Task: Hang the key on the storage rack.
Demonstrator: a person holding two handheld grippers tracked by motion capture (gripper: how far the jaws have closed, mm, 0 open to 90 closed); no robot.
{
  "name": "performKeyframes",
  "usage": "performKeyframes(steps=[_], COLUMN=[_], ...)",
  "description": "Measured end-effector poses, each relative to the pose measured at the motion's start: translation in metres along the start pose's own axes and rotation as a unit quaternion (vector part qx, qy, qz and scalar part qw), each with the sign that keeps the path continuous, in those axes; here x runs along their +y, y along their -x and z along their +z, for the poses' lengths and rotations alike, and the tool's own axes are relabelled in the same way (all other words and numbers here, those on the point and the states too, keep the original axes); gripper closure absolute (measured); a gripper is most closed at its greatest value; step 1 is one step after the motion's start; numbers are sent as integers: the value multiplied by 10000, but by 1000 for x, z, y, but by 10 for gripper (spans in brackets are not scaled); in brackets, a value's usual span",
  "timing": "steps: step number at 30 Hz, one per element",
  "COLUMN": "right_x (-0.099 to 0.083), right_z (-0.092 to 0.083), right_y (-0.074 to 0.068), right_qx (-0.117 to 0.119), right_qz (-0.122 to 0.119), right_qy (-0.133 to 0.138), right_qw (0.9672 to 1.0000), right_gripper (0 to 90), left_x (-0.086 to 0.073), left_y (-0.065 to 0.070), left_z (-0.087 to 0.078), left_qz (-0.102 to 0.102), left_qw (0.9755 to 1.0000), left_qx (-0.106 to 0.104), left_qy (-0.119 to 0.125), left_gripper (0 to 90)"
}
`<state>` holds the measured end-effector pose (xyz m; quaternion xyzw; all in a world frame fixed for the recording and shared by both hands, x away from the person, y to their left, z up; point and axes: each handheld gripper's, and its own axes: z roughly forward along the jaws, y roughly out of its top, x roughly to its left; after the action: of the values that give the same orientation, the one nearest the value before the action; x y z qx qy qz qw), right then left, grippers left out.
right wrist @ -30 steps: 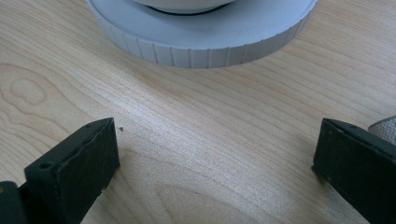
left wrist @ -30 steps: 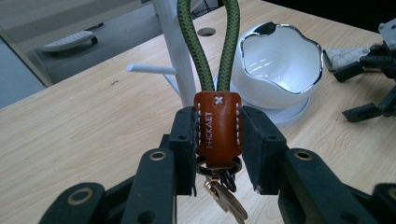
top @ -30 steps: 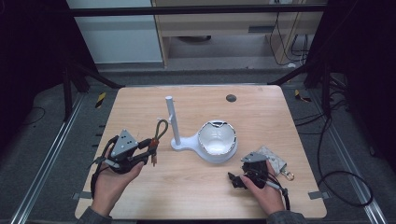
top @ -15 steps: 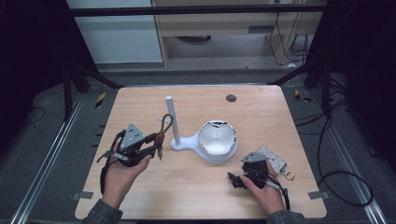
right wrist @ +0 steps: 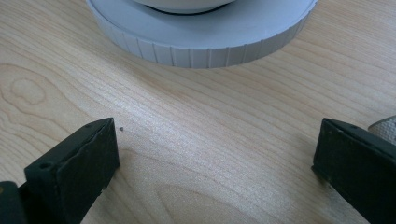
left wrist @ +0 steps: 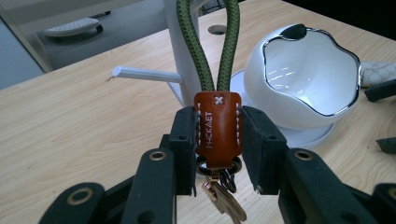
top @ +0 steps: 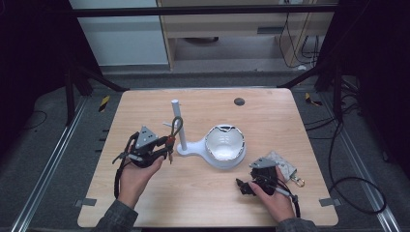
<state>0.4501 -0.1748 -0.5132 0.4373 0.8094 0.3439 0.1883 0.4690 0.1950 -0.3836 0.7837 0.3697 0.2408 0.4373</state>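
the left gripper [left wrist: 218, 140] squeezed the brown tab [left wrist: 217, 128] of a key strap, its green loop [left wrist: 211, 44] up by the white post [top: 178, 126]. next sat the white bowl [top: 225, 145] on the table [top: 270, 116]. the right gripper [right wrist: 215, 172] lay wide open, holding nothing, near a pouch [top: 284, 166].

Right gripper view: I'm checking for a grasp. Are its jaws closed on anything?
No. The right gripper has its jaws spread wide apart with bare wooden table between them.
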Motion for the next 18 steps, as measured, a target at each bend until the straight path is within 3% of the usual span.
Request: performKeyframes(steps=[18], right_x=[0], right_z=[0], right_y=[0], right_qx=[-1], right_qz=[-4], right_qy=[2], right_qw=[10000], right_gripper=[3], left_x=[-4], left_y=[-3], left_z=[17], left_qz=[-185], left_qw=[9998], left_qx=[46], left_qy=[-96], left_gripper=[662])
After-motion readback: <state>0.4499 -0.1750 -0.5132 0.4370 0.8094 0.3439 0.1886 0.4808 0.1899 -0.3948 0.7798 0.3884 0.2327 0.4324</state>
